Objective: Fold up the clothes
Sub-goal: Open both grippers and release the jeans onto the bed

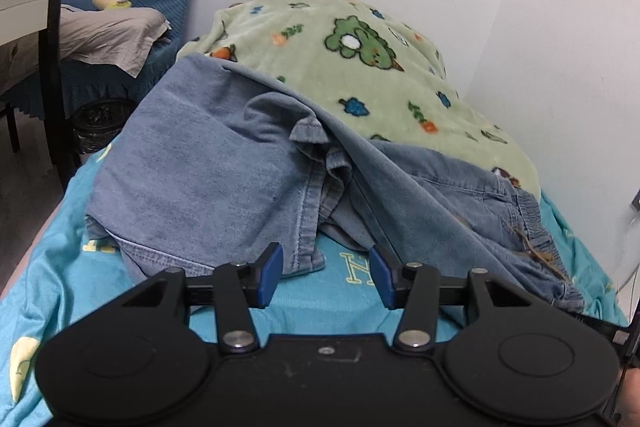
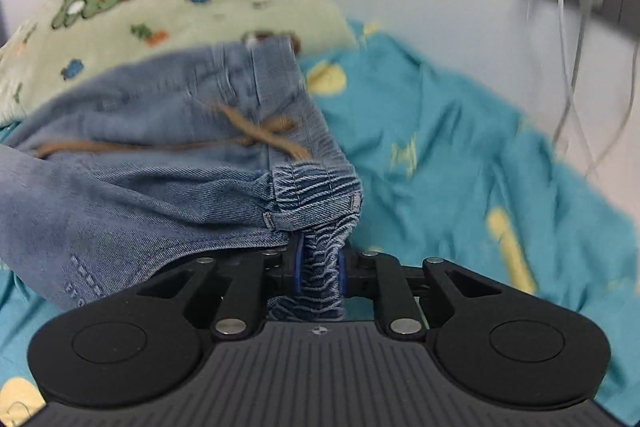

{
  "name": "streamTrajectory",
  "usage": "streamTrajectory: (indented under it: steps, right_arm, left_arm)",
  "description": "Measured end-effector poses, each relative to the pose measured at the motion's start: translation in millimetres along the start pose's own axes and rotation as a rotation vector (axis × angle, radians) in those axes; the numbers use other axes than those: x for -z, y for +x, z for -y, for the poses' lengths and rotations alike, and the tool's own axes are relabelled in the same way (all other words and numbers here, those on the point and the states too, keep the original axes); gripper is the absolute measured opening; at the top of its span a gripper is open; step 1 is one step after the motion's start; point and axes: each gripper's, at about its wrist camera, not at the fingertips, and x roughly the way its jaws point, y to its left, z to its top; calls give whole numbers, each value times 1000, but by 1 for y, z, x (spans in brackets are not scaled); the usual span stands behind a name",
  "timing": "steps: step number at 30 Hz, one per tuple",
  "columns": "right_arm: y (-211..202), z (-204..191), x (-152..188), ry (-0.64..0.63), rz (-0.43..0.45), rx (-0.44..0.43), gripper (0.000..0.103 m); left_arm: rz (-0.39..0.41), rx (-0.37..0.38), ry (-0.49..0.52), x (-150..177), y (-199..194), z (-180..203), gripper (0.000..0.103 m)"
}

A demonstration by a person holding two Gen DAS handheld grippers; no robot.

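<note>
Jeans (image 1: 224, 163) crumpled on teal sheet (image 1: 60, 299), long axis roughly L–R across bed: waistband w/ brown drawstring (image 2: 256, 137) at right, leg hems at left, one hem near left gripper (image 1: 325, 277). Upper edge overlapping green blanket (image 1: 340, 47). Left gripper wide open, empty, low over sheet just short of hem, pads (image 1: 270, 273) not touching denim. Right gripper (image 2: 319, 269) clamped narrow on elastic waistband corner, fabric bunched between pads. Right view blurred.
</note>
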Motion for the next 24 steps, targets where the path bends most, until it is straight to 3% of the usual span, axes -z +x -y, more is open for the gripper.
streamTrajectory:
  steps: [4,6,13,19,24]
  right_arm:
    - [-22,-10,-6,-43,66,-41,21]
    - [-34,-15,-9,-64,99,-61,44]
    - [-73,-33,-20,-139,215,-132,66]
    - [-48,-106,-17,-385,221,-427,68]
    - [-14,-156,-40,-425,205,-610,70]
  left_arm:
    - [-4,15,3,-1,-7,0,45]
    - [-2,27,-13,-1,-12,-3,46]
    - [4,34,-66,-9,-22,-12,50]
    - [-14,-6,-93,-13,-11,-20,50]
    - [-47,-7,-126,-16,8,-29,50]
